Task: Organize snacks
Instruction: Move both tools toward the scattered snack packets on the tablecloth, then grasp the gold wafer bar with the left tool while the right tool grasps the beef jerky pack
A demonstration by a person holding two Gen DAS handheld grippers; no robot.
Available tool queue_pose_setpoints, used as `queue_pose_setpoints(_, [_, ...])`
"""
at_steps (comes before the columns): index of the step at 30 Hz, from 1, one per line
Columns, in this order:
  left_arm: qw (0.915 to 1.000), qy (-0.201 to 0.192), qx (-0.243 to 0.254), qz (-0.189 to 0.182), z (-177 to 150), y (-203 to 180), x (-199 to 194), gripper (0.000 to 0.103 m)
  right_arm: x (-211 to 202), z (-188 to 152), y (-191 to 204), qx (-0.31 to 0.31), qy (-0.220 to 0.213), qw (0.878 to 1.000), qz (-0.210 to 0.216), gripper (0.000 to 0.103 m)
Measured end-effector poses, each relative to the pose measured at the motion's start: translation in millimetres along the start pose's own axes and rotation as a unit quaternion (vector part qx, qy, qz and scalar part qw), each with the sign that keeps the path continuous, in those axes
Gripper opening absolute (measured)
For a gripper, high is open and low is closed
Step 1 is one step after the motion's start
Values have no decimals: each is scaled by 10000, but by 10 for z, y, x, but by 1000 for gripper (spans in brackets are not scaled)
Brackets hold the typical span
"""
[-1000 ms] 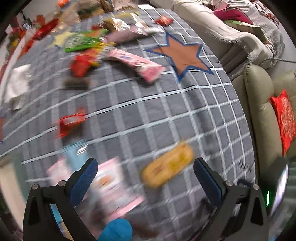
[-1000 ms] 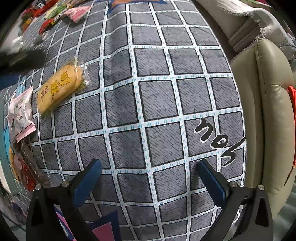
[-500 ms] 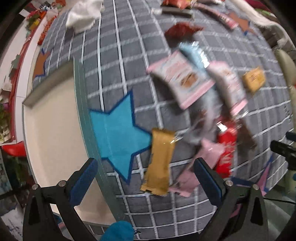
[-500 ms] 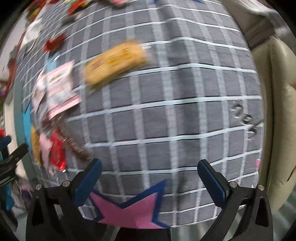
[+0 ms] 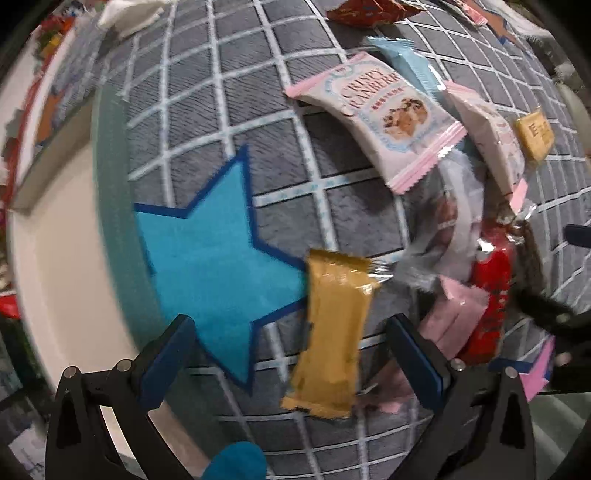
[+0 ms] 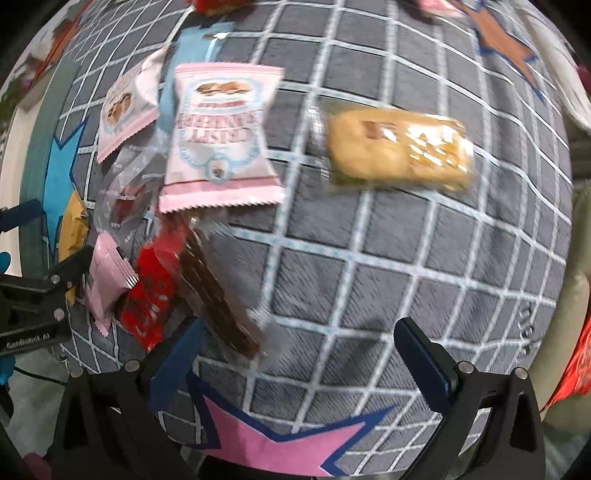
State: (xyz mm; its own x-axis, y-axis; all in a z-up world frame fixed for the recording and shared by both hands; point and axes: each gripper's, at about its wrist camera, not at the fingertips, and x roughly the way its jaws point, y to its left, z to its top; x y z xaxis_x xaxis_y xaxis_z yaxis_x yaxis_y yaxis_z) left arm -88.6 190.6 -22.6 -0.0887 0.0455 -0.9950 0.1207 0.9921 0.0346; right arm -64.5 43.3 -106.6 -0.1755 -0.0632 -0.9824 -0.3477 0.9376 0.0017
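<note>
Snacks lie clustered on a grey checked cloth (image 5: 332,177). A golden bar (image 5: 332,332) lies just ahead of my left gripper (image 5: 291,358), which is open and holds nothing. To its right are a small pink pack (image 5: 454,317), a red pack (image 5: 491,295) and a pink cranberry-cookie pack (image 5: 376,110). My right gripper (image 6: 301,358) is open and empty. Its left finger is near a brown wafer pack (image 6: 218,295) and the red pack (image 6: 151,291). Farther off lie the cranberry pack (image 6: 221,136) and a yellow cake (image 6: 399,147).
A white tray with a teal rim (image 5: 110,221) lies left of the blue star (image 5: 221,266). More snacks (image 5: 369,11) sit at the far edge. A pink star (image 6: 280,443) marks the near cloth edge. A sofa (image 6: 580,295) with a red cushion (image 6: 576,362) stands right.
My left gripper swung from the far snack pile to the tray side and closed in on the golden bar. My right gripper turned left toward the snack cluster and moved nearer. Both stayed open.
</note>
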Motion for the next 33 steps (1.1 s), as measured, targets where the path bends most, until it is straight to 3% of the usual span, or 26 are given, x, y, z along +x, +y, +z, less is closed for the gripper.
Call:
queue_pose_setpoints(1, [9998,64,-108,-161,26,15,34,103,14,83,3,-49,29,10000,-24,103])
queue_pose_setpoints(7, [9998,16,-145,-164,34,-21,108,103,78,441,150,-171,-28,9998,-107,101])
queue_pose_setpoints(10, [9992,275,-228,-169,-1,49,103,103,105,511,283,-295,-136,9993,-209,85])
queue_pose_setpoints(13, [9992,261,-236,-167,-24,41,71,99,10,460,272,-354,-179,9990,-209,64])
queue_pose_setpoints(15, [9994,210,-228,-158,-66,-10,29,93,-58,407,249,-345,-215,9991,-131,43])
queue_pose_setpoints(17, [9996,118,-193,-148,-115,-74,-18,83,-194,116,179,-200,-181,9996,106,43])
queue_pose_setpoints(20, [9998,-6,-126,-182,-165,-148,-87,50,-295,39,-8,48,-205,9993,321,43])
queue_pose_setpoints(21, [9996,-27,-128,-237,-177,-162,-98,30,-323,-46,-67,113,-225,9989,401,43])
queue_pose_setpoints(22, [9995,-6,-115,-292,-194,-181,-100,25,-363,-89,-122,211,-248,9982,495,43])
queue_pose_setpoints(27, [9990,-85,-93,-439,-281,-211,-218,25,-709,-300,-242,514,-336,9950,786,43])
queue_pose_setpoints(33, [9970,-507,-66,-587,-328,-172,-639,25,-1267,-507,-158,659,-453,9910,1078,43])
